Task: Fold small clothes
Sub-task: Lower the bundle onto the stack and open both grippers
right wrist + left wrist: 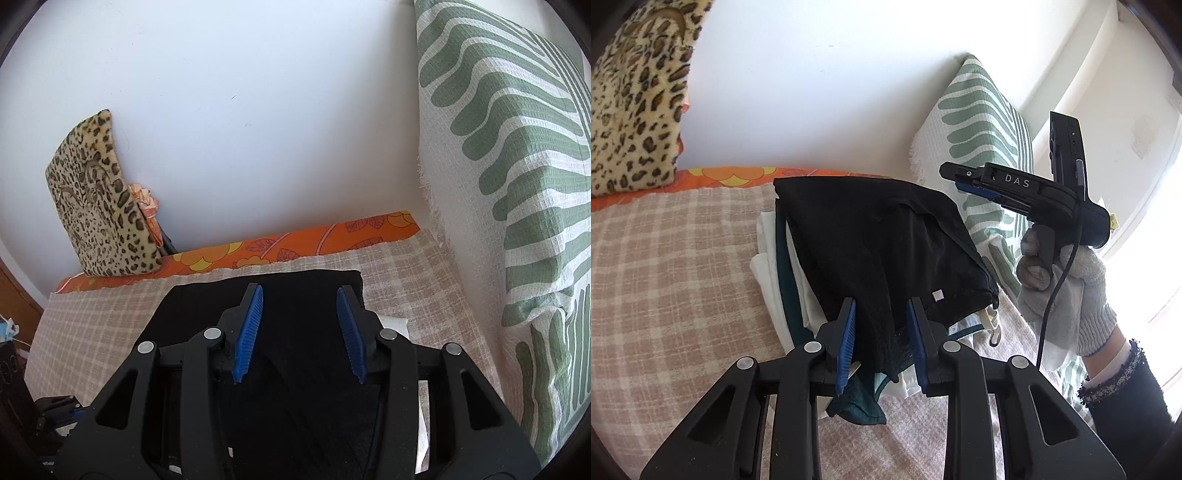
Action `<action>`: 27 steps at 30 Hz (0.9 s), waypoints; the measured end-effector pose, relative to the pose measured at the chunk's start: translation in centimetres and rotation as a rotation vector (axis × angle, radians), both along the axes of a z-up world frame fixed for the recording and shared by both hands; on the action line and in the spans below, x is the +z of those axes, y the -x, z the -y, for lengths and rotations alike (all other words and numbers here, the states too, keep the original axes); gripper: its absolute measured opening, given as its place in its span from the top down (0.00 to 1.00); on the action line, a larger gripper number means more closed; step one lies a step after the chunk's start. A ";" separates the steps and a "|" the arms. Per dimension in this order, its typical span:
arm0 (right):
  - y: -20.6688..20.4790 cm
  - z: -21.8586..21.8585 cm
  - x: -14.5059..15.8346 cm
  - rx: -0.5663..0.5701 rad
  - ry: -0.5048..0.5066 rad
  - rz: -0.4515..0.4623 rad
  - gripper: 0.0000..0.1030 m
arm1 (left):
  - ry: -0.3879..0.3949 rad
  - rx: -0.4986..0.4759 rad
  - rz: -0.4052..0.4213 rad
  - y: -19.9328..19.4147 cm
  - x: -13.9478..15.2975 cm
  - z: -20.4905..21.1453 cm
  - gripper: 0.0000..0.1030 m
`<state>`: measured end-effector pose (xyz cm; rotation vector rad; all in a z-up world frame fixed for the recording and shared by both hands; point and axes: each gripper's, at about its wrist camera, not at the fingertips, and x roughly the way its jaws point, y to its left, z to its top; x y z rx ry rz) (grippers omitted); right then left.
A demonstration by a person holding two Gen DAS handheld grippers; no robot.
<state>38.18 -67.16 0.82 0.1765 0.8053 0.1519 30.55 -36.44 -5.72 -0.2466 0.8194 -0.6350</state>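
A black garment (882, 236) lies on top of a stack of folded clothes, white and dark teal (786, 295), on the checked bed cover. My left gripper (881, 306) is open, its blue pads either side of the garment's near edge, with black cloth lying between them. My right gripper (964, 181) is held up in a gloved hand to the right of the pile, above the garment's far right corner. In the right wrist view the right gripper (300, 295) is open and empty above the black garment (295, 354).
A beige checked cover (676, 266) lies over an orange flowered sheet (746, 175). A leopard-print cushion (631, 103) leans on the white wall at the back left. A green-and-white leaf-pattern pillow (982, 122) stands at the right, close to the pile.
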 end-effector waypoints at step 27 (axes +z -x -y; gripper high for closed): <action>3.9 1.3 -2.3 -0.098 0.038 -0.108 0.57 | -0.107 0.026 -0.041 4.4 -0.5 -3.7 0.75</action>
